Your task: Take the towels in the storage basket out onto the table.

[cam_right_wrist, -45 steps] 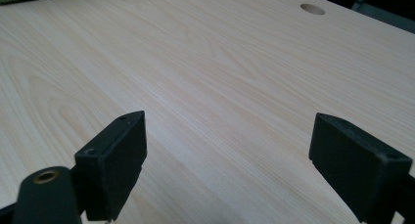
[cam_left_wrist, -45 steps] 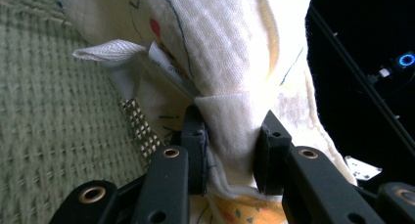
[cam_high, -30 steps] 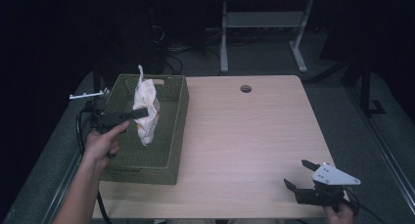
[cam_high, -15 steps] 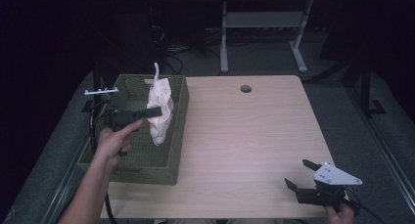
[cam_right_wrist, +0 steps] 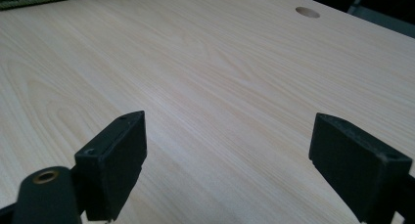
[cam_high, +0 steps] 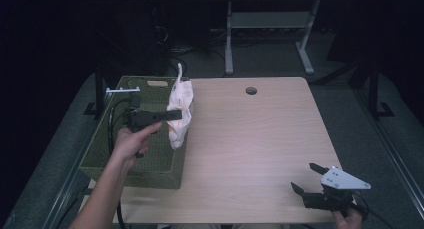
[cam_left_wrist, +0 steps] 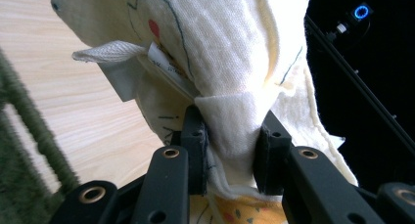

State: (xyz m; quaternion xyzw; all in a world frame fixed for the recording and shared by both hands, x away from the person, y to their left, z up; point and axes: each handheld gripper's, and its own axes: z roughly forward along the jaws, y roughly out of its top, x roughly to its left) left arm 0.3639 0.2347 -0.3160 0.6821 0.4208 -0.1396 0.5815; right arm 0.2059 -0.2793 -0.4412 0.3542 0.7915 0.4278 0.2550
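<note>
Cream cloth (cam_high: 179,111) hanging lengthwise, upright, pinched by left tool (cam_high: 172,115)

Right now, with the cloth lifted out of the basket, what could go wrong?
The left tongs pinch only a bunched fold of the cloth, so it might slip free. Its hanging tail is beside the basket wall and could snag the rim. The right tongs stand open, far off, giving no support.

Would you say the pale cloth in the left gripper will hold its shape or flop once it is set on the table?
Probably flop: the cloth hangs in loose folds from the left gripper and bunches between its pads. It seems light, since one small pinch carries it. Its knit surface looks unlikely to slip.
</note>
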